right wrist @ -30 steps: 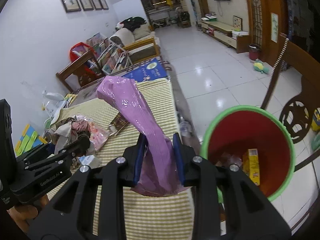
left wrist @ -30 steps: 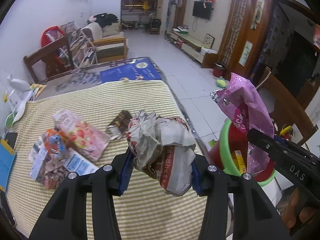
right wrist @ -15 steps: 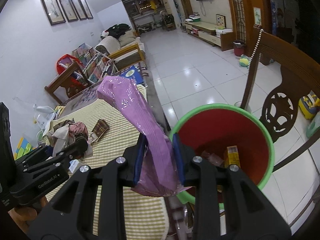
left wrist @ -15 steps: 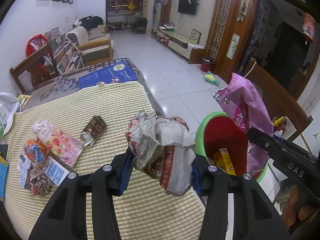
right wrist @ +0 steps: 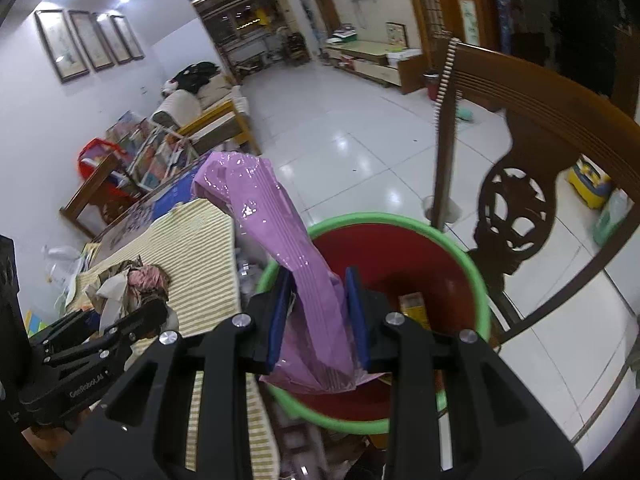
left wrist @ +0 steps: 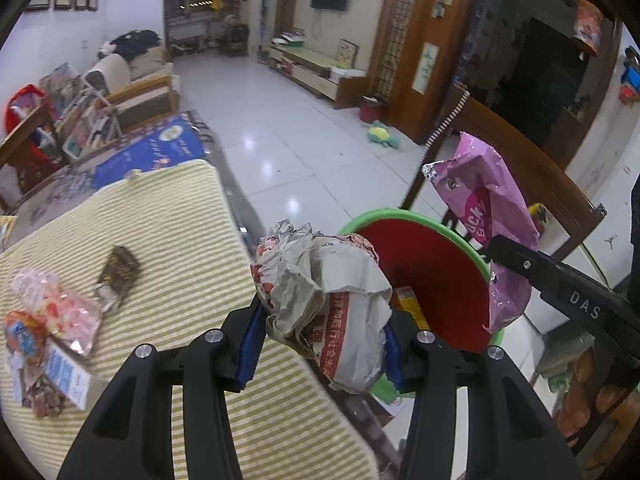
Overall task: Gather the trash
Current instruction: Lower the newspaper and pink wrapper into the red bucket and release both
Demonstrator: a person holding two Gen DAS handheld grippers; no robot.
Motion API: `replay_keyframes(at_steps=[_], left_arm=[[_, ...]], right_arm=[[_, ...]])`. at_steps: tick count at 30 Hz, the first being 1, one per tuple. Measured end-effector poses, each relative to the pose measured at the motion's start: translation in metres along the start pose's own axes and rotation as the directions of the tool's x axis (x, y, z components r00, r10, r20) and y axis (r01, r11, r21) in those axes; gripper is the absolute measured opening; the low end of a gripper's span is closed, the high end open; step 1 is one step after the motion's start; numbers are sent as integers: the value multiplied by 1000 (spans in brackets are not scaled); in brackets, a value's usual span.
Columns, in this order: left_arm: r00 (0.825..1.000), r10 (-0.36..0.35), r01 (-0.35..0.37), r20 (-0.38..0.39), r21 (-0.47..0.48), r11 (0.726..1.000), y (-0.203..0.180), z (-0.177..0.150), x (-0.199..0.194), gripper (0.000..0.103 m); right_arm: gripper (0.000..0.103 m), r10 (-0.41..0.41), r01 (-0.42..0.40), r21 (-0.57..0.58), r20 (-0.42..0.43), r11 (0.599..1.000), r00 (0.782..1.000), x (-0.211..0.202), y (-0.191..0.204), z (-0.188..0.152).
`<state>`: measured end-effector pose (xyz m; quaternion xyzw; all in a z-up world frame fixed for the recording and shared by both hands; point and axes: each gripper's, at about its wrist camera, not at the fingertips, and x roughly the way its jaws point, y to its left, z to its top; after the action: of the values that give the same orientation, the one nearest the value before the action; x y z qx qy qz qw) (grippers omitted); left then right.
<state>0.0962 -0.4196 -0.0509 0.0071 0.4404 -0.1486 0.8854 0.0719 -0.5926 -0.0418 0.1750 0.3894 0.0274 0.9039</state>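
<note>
Both grippers have swung from over the table toward the bin (right wrist: 478, 280), which now sits right under them. Left gripper (left wrist: 320, 336) is clamped on a paper wad (left wrist: 328, 296) at the bin's near rim; right gripper (right wrist: 318, 316) pinches a pink bag (right wrist: 288, 248) over the bin's mouth, its jaws seeming to have eased a little. Neither piece is dropped yet. Inside the bin lies a yellow box (right wrist: 414, 310). Left of the bin, on the striped cloth (left wrist: 180, 216), wrappers (left wrist: 52, 320) and a brown packet (left wrist: 120, 272) remain to collect. A wooden chair (right wrist: 516, 208) stands just behind the bin; nothing blocks the drop.
</note>
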Motion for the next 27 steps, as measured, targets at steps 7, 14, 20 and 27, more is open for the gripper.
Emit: replay_keyframes(at_steps=[7,14,20,27], left_arm=[[996,-68,70,-56,44,997,-32,15,33,46],[989,-111,117,-102,62,991,-53,18,54,46],[982,-138,145,-129,46,988,-59,21,60,46],[977,-163,169,-140,26,985,-55,21,63,67]], right_arm=[[28,-49,48,63,9,997,999,-2,-35,8],[28,-75,74,92,3,993,997,-3,-51,8],[28,-85,84,101,0,991,996,-3,-57,8],[43,-72,72,99,-2,992,997,-1,-52,8]])
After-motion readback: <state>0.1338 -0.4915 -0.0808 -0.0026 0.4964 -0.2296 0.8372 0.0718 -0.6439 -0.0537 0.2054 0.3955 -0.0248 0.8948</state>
